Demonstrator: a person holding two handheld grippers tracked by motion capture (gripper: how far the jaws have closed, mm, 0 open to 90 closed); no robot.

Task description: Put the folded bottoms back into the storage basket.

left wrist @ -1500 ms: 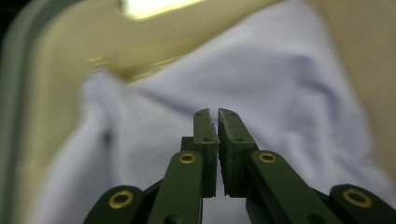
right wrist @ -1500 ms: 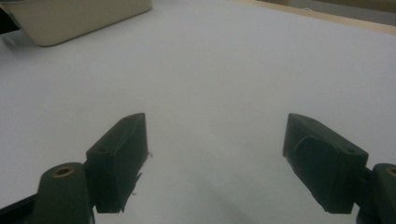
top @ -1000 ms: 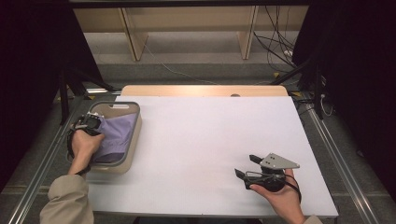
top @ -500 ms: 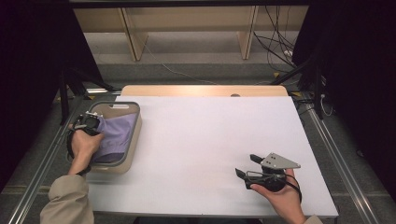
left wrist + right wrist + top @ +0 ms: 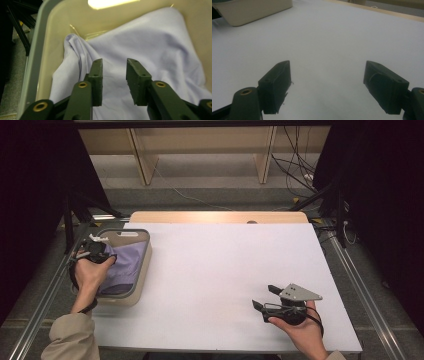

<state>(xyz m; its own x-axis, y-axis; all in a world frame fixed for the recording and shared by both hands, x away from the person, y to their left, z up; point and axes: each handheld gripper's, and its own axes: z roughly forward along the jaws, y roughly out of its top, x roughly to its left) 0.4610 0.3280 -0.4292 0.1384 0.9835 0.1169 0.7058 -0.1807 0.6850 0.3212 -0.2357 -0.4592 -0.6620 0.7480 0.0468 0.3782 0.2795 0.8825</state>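
Left tongs (image 5: 113, 82), jaws just been opening, part-open above lilac cloth (image 5: 150, 50), nothing gripped. Cloth lies crumpled inside beige bin (image 5: 142, 270) at desk's (image 5: 225, 270) left edge. Soft, light, limp; judged best pinched at raised fold. Right tongs (image 5: 329, 87) wide open, empty, well right of bin.

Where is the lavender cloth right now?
The lavender cloth lies inside the beige bin at the table's left edge in the high view, directly beneath the left tool, whose jaws have just been opening with nothing between them.
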